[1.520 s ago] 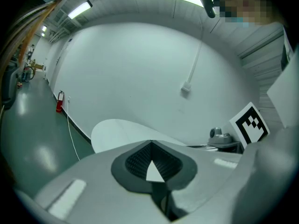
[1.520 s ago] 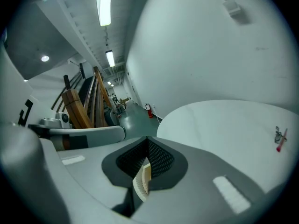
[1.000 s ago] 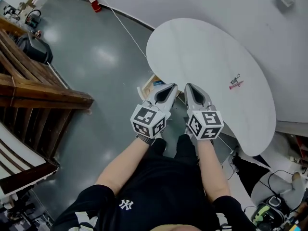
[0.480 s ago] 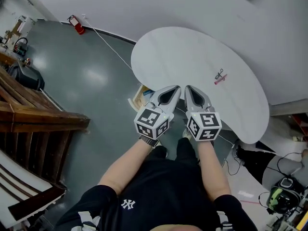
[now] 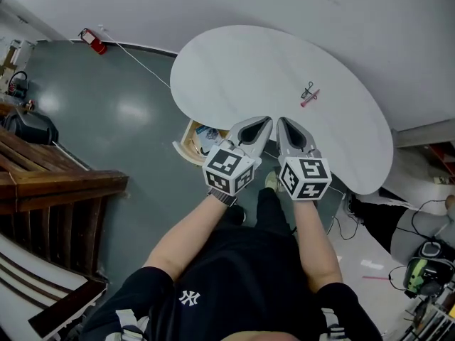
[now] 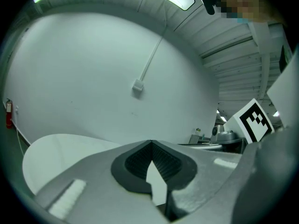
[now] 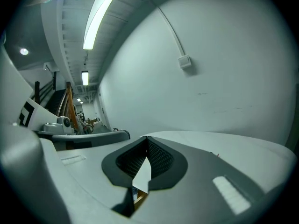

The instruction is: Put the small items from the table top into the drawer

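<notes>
Left gripper (image 5: 264, 122): my jaws are closed tip to tip, with nothing between the pads. It hangs over the near edge of the table.
Right gripper (image 5: 284, 122): closed as well and empty. It sits just beside the left one, and both point toward the wall.
Table (image 5: 234, 69): white rounded top set against the pale wall.
Small items (image 5: 308, 94): a pink stick-like piece and a small dark piece lie together on the table top. They are beyond my right gripper and a little to its right. They are too small for me to name; the dark one may be a clip.
Drawer (image 5: 186, 139): wooden, pulled out from under the table's near edge, just left of my left gripper. It holds some blue and white things I cannot make out.
Spacing: the small items lie well apart from the drawer, and neither gripper touches them.
</notes>
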{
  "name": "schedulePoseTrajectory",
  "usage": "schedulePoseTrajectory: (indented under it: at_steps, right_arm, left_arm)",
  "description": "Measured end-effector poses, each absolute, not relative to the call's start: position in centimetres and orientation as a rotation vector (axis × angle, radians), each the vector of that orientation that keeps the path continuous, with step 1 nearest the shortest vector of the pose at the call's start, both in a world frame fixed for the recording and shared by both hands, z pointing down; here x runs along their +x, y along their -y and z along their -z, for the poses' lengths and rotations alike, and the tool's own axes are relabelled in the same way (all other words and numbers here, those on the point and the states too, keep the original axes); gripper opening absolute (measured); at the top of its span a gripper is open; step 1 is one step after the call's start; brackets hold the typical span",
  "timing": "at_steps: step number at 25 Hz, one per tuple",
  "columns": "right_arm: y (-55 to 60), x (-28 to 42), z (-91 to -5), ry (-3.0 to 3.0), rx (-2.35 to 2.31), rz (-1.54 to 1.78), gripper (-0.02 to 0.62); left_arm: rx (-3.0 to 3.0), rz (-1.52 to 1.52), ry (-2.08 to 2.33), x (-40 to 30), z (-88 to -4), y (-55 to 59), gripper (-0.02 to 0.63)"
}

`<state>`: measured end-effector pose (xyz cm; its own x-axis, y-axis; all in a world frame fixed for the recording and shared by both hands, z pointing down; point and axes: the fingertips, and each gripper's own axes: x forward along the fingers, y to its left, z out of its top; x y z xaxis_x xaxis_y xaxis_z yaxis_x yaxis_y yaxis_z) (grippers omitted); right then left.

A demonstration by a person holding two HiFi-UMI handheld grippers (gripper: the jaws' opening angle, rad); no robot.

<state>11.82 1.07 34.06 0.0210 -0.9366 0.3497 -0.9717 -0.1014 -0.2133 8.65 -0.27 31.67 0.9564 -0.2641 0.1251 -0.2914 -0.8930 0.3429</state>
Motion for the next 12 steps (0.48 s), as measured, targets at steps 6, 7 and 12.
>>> schedulePoseTrajectory:
  at_steps: [6, 7, 12]
  right_arm:
    - [-1.4, 16.9, -35.5, 2.009, 2.203, -0.671, 0.028]
    - [-1.6, 17.9, -35.9, 1.996, 2.21, -0.684, 0.028]
    - [-1.8, 22.9, -38.7, 1.939, 2.228, -0.763, 0.029]
  left_arm:
    - [2.742, -0.14, 0.38, 13.7, -33.3, 0.0, 0.0]
    - [2.745, -0.146, 0.37, 14.6, -33.6, -0.1, 0.0]
    - [2.743, -0.208, 0.334, 19.6, -36.2, -0.2, 0.001]
